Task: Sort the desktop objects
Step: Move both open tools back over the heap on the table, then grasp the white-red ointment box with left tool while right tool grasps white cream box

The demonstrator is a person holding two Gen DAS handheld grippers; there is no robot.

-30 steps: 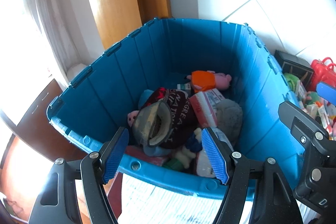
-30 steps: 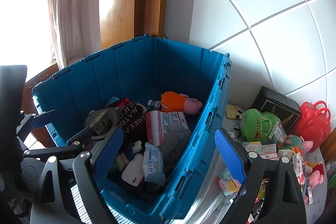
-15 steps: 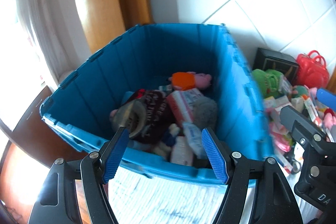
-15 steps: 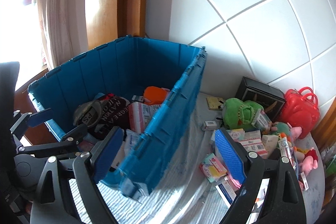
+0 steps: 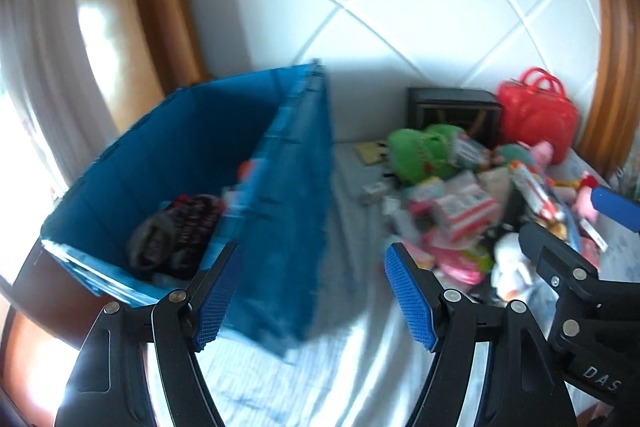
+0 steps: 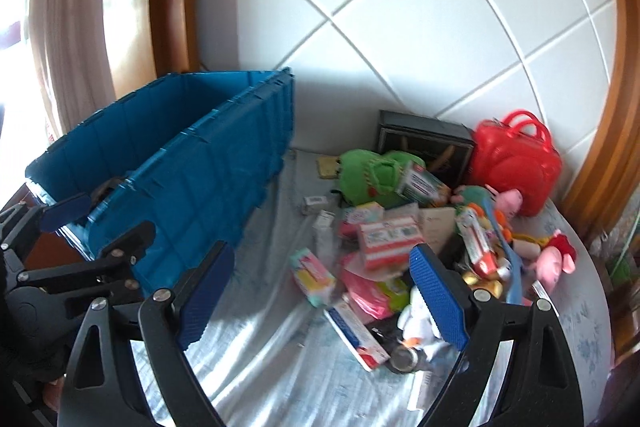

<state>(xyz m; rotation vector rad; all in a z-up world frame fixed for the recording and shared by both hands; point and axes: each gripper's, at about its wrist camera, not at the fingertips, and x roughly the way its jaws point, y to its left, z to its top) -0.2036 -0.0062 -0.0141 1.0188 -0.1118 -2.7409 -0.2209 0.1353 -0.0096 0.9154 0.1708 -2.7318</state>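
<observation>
The blue bin (image 6: 192,167) stands upright and open-topped, with dark clothing (image 5: 176,227) inside. Right of the bin lies a loose pile: green plush (image 6: 372,175), red handbag (image 6: 516,163), pink plush (image 6: 554,263), small cartons (image 6: 388,239).

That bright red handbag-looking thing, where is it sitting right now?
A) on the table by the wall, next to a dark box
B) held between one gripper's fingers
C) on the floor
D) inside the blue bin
A: the red bag stands at the back of the table against the tiled wall, right beside the dark box, outside the blue bin.
</observation>
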